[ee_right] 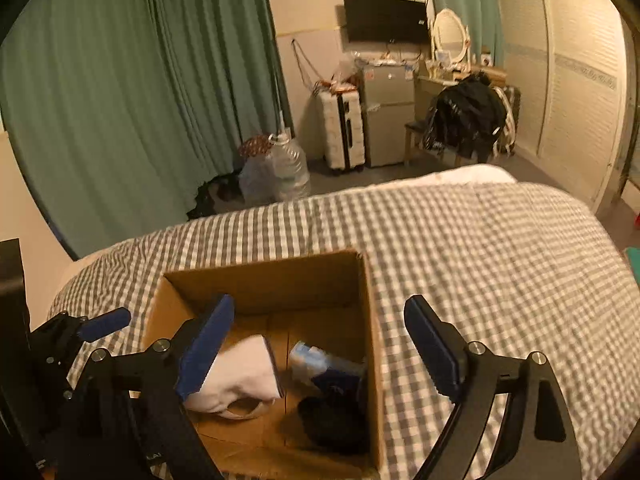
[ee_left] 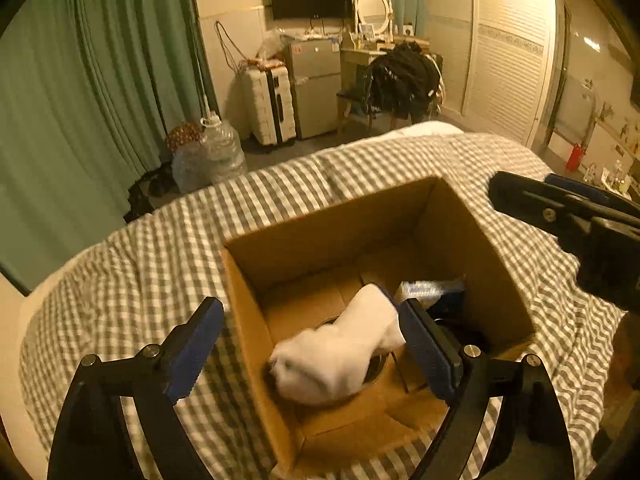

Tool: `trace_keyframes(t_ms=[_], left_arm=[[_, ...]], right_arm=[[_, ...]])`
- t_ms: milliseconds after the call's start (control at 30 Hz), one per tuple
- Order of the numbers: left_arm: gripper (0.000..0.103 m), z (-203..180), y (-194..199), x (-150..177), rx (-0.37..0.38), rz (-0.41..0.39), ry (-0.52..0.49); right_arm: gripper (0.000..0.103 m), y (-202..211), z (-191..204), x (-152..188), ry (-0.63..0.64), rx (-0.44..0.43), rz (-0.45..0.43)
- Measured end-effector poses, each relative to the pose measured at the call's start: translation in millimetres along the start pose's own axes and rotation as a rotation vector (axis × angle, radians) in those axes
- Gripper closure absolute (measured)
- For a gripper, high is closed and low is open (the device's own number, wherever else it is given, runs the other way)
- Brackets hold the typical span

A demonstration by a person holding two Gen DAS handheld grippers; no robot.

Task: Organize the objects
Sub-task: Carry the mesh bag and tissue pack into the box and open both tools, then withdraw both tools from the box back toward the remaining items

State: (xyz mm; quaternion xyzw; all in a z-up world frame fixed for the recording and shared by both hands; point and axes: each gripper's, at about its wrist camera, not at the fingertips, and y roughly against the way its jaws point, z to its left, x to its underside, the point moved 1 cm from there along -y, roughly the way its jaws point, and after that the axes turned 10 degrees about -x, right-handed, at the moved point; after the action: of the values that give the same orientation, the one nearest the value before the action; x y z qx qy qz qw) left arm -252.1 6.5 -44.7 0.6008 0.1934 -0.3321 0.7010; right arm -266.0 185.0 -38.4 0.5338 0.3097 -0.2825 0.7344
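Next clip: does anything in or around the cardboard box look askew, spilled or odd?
Only mildly. The white sock lies crumpled and tilted in the cardboard box, draped over a round metal object rather than flat. A blue-white packet and a dark item sit loosely beside it. Nothing looks spilled or damaged.

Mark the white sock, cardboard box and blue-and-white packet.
white sock (ee_left: 340, 356), left wrist view, middle of the cloth.
cardboard box (ee_left: 332, 224), left wrist view, inner face of far wall.
blue-and-white packet (ee_right: 320, 360), right wrist view, its pale upper face.
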Motion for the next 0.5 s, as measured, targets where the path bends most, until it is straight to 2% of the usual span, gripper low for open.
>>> trace_keyframes(t_ms=[167, 300, 500], left_arm=[[0.007, 20, 53, -2, -0.003, -0.048, 0.038], [0.007, 33, 105, -5, -0.044, -0.105, 0.046], [0.003, 57, 168, -2, -0.079, -0.157, 0.12]], right_arm=[[0.016, 55, 18, -9, 0.031, 0.032, -0.036], [0.016, 105, 40, -9, 0.085, 0.048, -0.059], [0.015, 177, 75, -9, 0.149, 0.075, -0.113]])
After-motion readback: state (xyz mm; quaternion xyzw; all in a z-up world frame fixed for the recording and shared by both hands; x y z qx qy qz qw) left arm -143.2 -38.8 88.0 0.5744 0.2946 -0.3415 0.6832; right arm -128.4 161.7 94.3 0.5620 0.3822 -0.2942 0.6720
